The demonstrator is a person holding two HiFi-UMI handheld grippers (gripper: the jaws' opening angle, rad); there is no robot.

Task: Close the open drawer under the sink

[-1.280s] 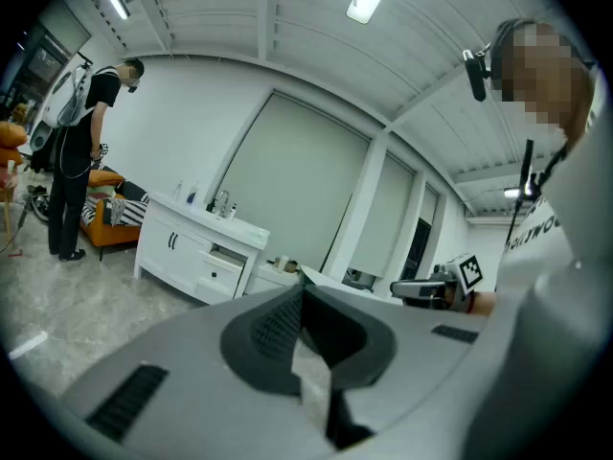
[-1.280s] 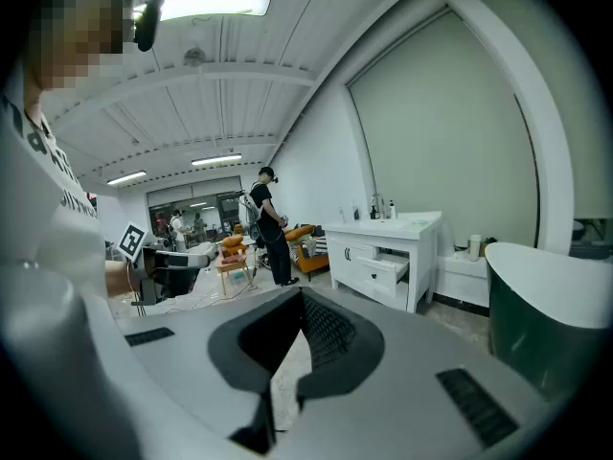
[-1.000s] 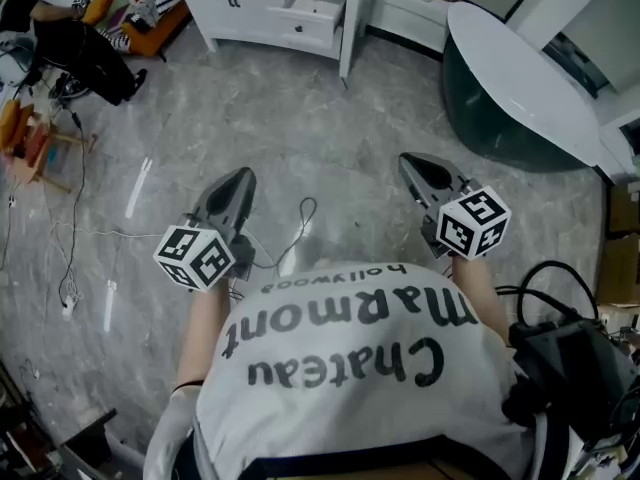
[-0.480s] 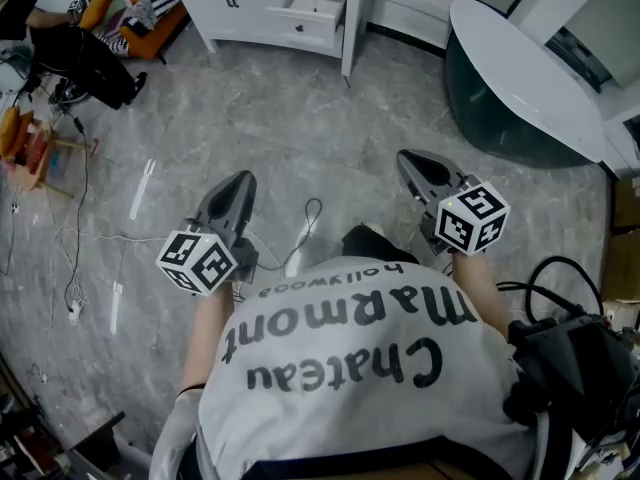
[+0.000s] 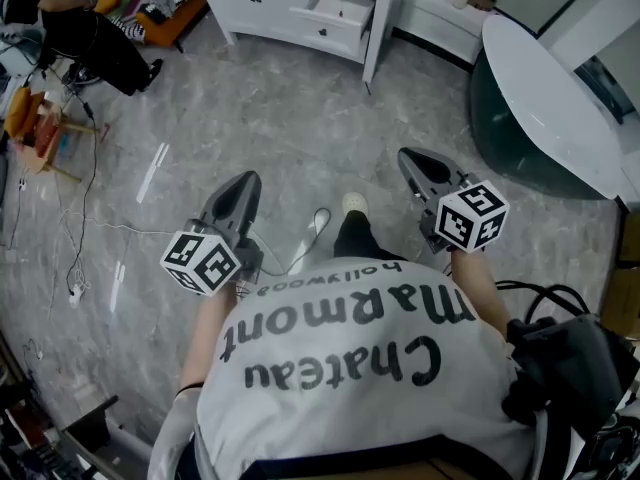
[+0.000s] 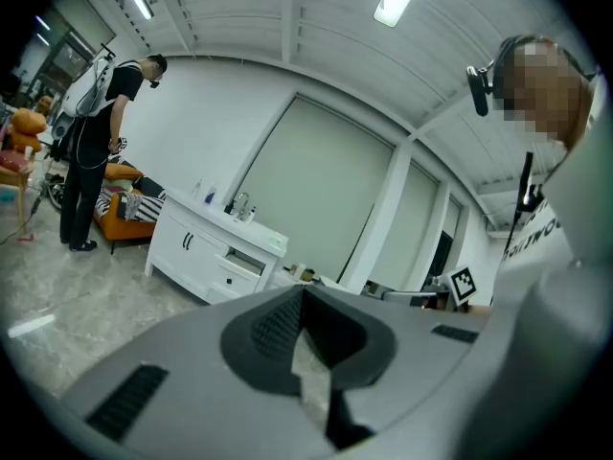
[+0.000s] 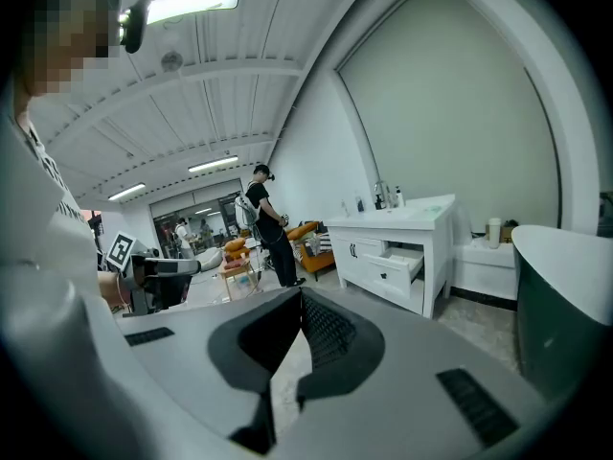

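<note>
The open drawer point(image 5: 341, 9) juts out of the white vanity cabinet point(image 5: 268, 6) at the far edge of the grey marble floor point(image 5: 280, 118), well apart from both grippers and ahead of them, roughly between their lines. The left gripper point(image 5: 244, 182) is held low over the floor with its jaws pressed together at the tips and nothing between them. The right gripper point(image 5: 411, 159) is likewise closed and empty, with the dark bathtub point(image 5: 520, 128) off to its right.

Right gripper point(image 7: 301, 295), jaws together, empty, faces a white vanity point(image 7: 356, 255) with 1 drawer point(image 7: 400, 268) open.
</note>
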